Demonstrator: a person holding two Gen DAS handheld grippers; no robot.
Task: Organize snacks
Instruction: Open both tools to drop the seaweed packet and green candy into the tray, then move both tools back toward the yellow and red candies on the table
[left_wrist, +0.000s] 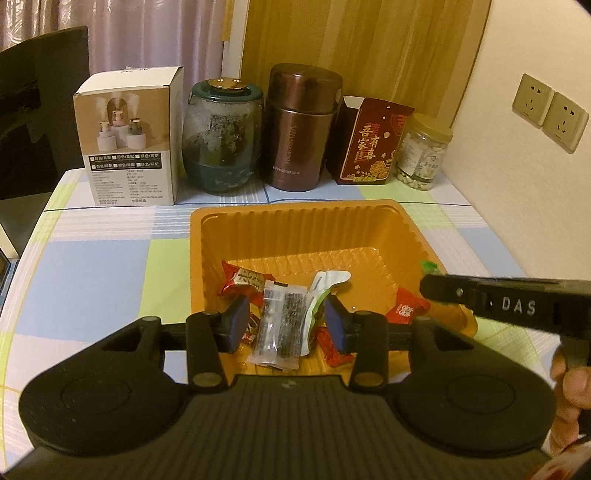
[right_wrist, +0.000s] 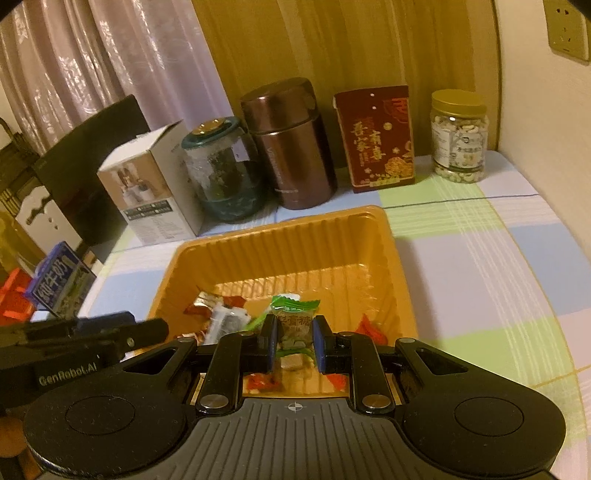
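An orange plastic tray (left_wrist: 295, 210) (right_wrist: 280, 225) sits on the checked tablecloth and holds several wrapped snacks. My left gripper (left_wrist: 287, 326) hangs low over its near side. A clear packet with dark contents (left_wrist: 280, 325) lies between its blue pads, which stand a little apart from it. Red candies (left_wrist: 243, 282) and a white-green packet (left_wrist: 328, 280) lie around it. My right gripper (right_wrist: 295, 343) is shut on a green-wrapped candy (right_wrist: 293, 321) above the tray's near part. In the left wrist view the right gripper (left_wrist: 430, 286) reaches in from the right with a green tip showing.
Along the back edge stand a white carton (left_wrist: 129, 140), a glass jar (left_wrist: 221, 140), a brown canister (left_wrist: 299, 129), a red box (left_wrist: 373, 144) and a jar of nuts (left_wrist: 421, 155). A blue milk carton (right_wrist: 55, 280) is off the left edge. A hand (left_wrist: 569, 406) holds the right gripper.
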